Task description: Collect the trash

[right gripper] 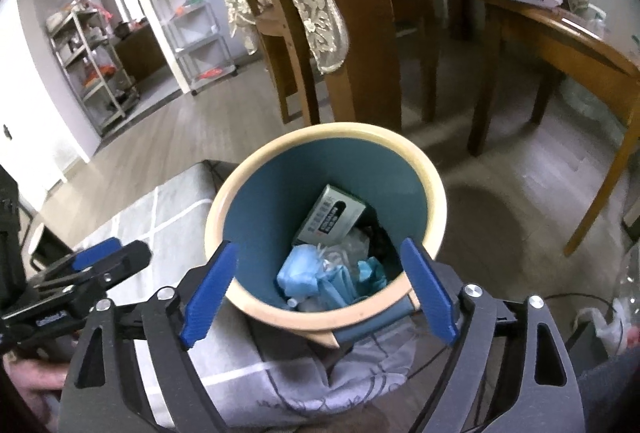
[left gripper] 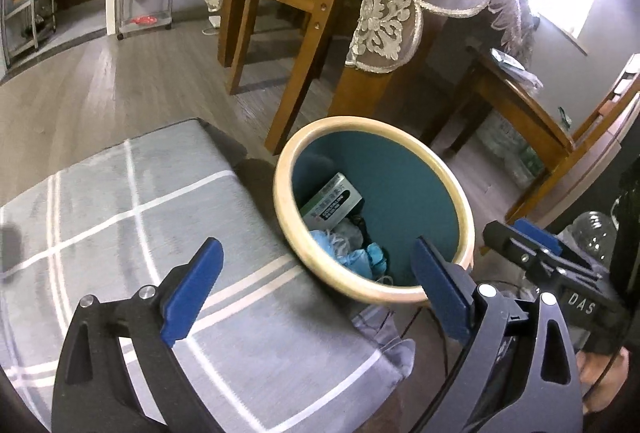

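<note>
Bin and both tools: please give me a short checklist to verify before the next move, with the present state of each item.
1. Left tool empty, jaws open: ok.
2. Right tool empty, jaws open: ok.
3. Bin upright on the floor beside the grey cushion: ok.
4. Trash inside the bin, below the rim: box and blue masks: ok.
5. Room left in the bin for more trash: ok.
6. More trash to collect: a clear bottle shows at the right edge of the left wrist view; whether it is trash, cannot tell.
</note>
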Action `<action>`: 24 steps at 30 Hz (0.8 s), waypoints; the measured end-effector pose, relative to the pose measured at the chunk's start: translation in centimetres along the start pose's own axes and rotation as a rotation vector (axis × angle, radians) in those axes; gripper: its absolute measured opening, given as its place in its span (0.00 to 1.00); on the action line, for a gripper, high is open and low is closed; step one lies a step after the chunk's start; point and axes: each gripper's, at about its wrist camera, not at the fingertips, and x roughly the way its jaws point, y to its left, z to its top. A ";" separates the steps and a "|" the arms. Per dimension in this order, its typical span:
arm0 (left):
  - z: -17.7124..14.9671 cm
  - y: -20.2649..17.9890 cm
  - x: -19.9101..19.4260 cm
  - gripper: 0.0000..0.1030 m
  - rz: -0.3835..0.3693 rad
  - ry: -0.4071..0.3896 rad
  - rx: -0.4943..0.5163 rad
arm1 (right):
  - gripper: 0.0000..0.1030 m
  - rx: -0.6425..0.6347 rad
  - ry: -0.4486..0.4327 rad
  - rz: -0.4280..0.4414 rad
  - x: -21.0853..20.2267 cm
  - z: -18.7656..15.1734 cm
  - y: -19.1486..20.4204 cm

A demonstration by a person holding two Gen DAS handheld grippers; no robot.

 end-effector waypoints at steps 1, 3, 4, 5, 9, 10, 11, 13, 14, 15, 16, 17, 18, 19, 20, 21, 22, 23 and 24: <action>-0.2 0.0 -0.5 0.90 0.013 -0.006 0.014 | 0.86 -0.006 -0.004 -0.009 -0.2 -0.2 0.1; -0.6 0.1 -1.3 0.90 0.020 -0.016 0.035 | 0.88 -0.020 -0.013 -0.029 -0.8 -0.7 0.4; -0.8 0.3 -1.7 0.91 0.018 -0.022 0.041 | 0.88 -0.024 -0.014 -0.033 -1.0 -0.7 0.5; -1.0 0.3 -2.2 0.91 0.016 -0.029 0.046 | 0.88 -0.031 -0.018 -0.039 -1.3 -1.0 0.7; -1.9 0.4 -3.7 0.94 0.001 -0.054 0.077 | 0.90 -0.060 -0.029 -0.055 -2.2 -1.9 0.9; -2.0 0.4 -3.9 0.94 -0.001 -0.059 0.076 | 0.90 -0.065 -0.032 -0.061 -2.5 -2.1 1.0; -2.3 0.5 -4.3 0.94 -0.002 -0.069 0.071 | 0.90 -0.065 -0.035 -0.064 -2.7 -2.3 1.0; -2.7 0.7 -4.7 0.94 -0.010 -0.088 0.057 | 0.90 -0.062 -0.041 -0.062 -3.1 -2.6 1.0; -2.8 0.7 -4.8 0.94 -0.012 -0.092 0.053 | 0.91 -0.061 -0.047 -0.067 -3.4 -2.8 1.1; -3.0 0.7 -5.0 0.94 -0.012 -0.097 0.053 | 0.91 -0.061 -0.050 -0.068 -3.6 -2.9 1.1; -3.2 0.6 -5.1 0.94 -0.014 -0.102 0.055 | 0.91 -0.062 -0.054 -0.069 -3.8 -3.1 1.2; -3.4 0.4 -5.2 0.94 -0.024 -0.107 0.058 | 0.91 -0.063 -0.058 -0.071 -4.2 -3.4 1.3; -3.6 0.2 -5.3 0.94 -0.038 -0.110 0.059 | 0.91 -0.065 -0.060 -0.072 -4.4 -3.6 1.4; -3.7 0.1 -5.3 0.94 -0.047 -0.111 0.059 | 0.91 -0.071 -0.063 -0.073 -4.6 -3.9 1.6; -3.9 -0.1 -5.4 0.94 -0.065 -0.114 0.063 | 0.92 -0.076 -0.066 -0.074 -4.8 -4.0 1.6; -4.1 -0.4 -5.4 0.94 -0.072 -0.116 0.069 | 0.92 -0.084 -0.071 -0.076 -5.0 -4.2 1.9; -4.2 -0.6 -5.5 0.94 -0.079 -0.118 0.077 | 0.92 -0.089 -0.075 -0.077 -5.2 -4.3 2.1; -4.4 -0.9 -5.5 0.94 -0.084 -0.120 0.088 | 0.92 -0.100 -0.081 -0.082 -5.4 -4.5 2.3; -4.4 -1.0 -5.5 0.94 -0.087 -0.121 0.092 | 0.92 -0.107 -0.087 -0.086 -5.6 -4.6 2.5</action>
